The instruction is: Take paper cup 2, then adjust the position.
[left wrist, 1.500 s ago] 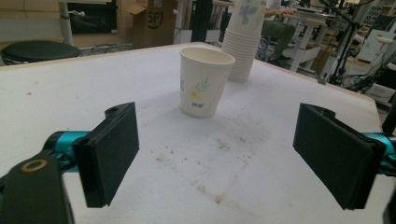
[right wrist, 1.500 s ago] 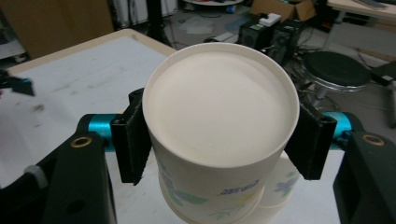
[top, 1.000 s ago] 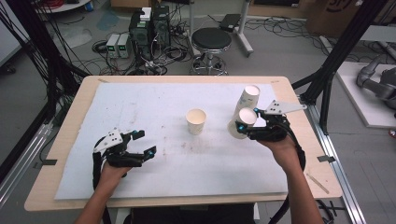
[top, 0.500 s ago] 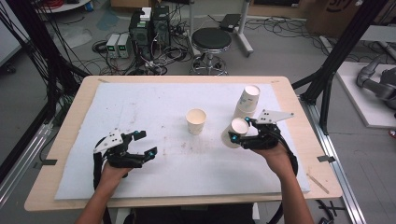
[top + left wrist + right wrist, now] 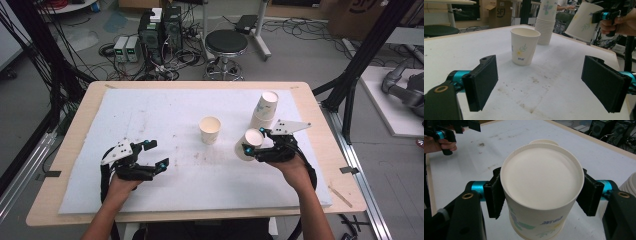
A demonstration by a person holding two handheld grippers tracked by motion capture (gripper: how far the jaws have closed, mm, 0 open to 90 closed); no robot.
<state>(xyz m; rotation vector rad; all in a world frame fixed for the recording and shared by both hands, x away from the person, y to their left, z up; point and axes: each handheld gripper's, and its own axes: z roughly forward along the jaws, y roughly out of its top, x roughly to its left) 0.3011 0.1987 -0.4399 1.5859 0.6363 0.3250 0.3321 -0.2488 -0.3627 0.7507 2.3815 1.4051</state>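
My right gripper (image 5: 254, 141) is shut on a white paper cup (image 5: 247, 146) with a green leaf print, held tilted just above the mat. In the right gripper view that cup (image 5: 541, 182) has a round white end facing the camera, and both pads (image 5: 495, 195) press its sides. A second cup (image 5: 210, 129) stands upright at the mat's middle, seen straight ahead in the left gripper view (image 5: 524, 46). A stack of cups (image 5: 264, 110) stands behind the held one. My left gripper (image 5: 156, 153) rests low at the near left, open, nothing between its fingers (image 5: 482, 82).
A white foam mat (image 5: 150, 115) covers the wooden table (image 5: 320, 125); it has brown stains near its middle (image 5: 534, 80). A stool (image 5: 226, 42), boxes and cables lie on the floor beyond the far edge. A black frame leg (image 5: 350, 90) stands at the right.
The right gripper has carried the cup left and down, away from the stack and toward the near side. The left gripper has stayed where it was.
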